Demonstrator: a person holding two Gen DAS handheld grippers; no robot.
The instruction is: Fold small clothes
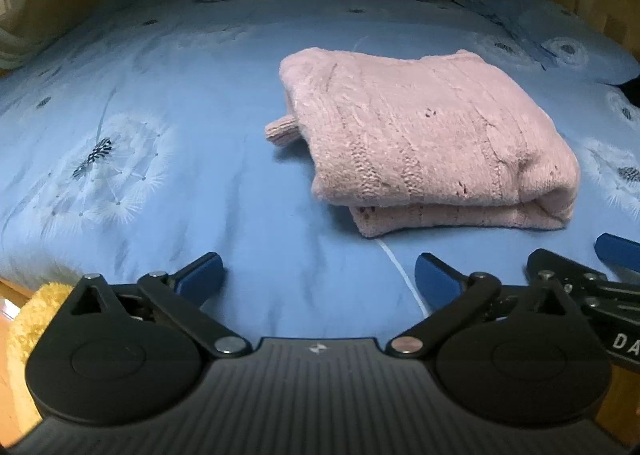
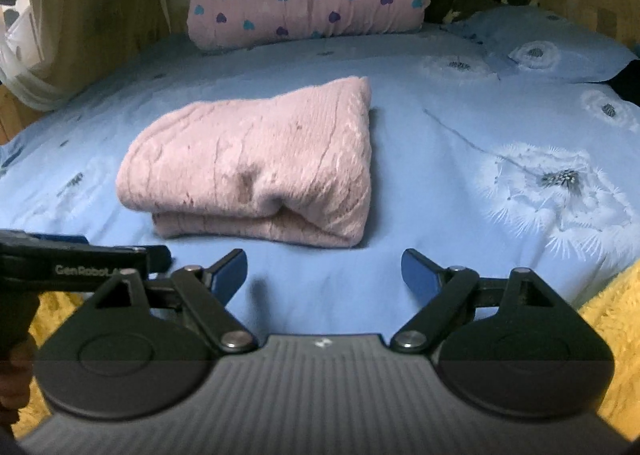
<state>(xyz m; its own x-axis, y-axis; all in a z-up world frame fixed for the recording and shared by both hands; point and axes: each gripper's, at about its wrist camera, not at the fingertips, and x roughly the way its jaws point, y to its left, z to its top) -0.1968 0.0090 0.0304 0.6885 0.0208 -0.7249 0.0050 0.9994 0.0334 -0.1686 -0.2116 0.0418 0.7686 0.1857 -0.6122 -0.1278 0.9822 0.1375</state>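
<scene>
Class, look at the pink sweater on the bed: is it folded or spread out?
Folded. The sweater lies as a compact bundle, stacked layers showing at its near edge; one cuff pokes out.

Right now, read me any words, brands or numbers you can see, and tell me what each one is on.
"GenRobot", with the rest cut off: on the black side of the left gripper, seen from the right wrist.
"DA", cut off at the picture's edge: on the black body of the right gripper, seen from the left wrist.
A small white logo mark on each gripper's ribbed base; no letters readable.
</scene>
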